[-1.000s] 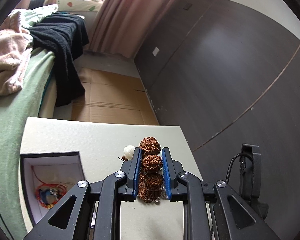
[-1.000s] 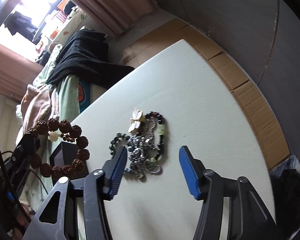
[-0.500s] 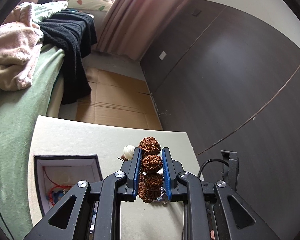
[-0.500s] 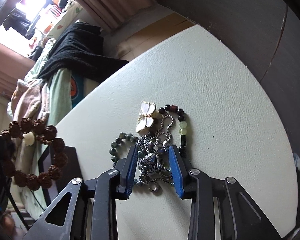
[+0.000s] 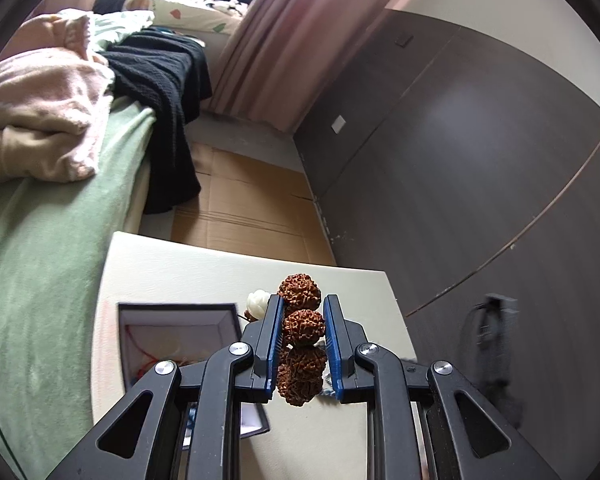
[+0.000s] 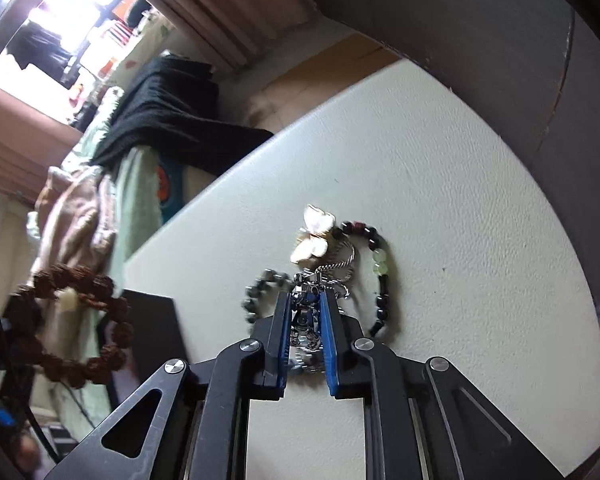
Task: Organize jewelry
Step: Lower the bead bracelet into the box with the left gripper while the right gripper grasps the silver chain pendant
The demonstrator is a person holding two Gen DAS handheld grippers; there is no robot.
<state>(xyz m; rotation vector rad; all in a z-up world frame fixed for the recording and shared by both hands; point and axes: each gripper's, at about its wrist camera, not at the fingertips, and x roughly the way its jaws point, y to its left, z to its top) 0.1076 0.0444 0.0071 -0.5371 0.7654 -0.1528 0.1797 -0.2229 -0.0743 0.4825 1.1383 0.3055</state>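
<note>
The left hand-held gripper (image 5: 300,344) pinches a knobbly, stiff-beaded bracelet (image 5: 302,322) at lower centre above the box (image 5: 176,312), while the right hand-held gripper (image 6: 305,320) is closed on a slippery, tangle-prone chain (image 6: 306,312) lying at centre on the surface (image 6: 460,200), best taken by its bunched middle.

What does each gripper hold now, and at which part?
Left gripper: brown bead bracelet, by its beads. Right gripper: silver chain, by its bunched middle.

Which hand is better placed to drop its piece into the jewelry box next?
Left. The left gripper holds the brown bead bracelet beside the open box; the right gripper grips the silver chain farther away.
</note>
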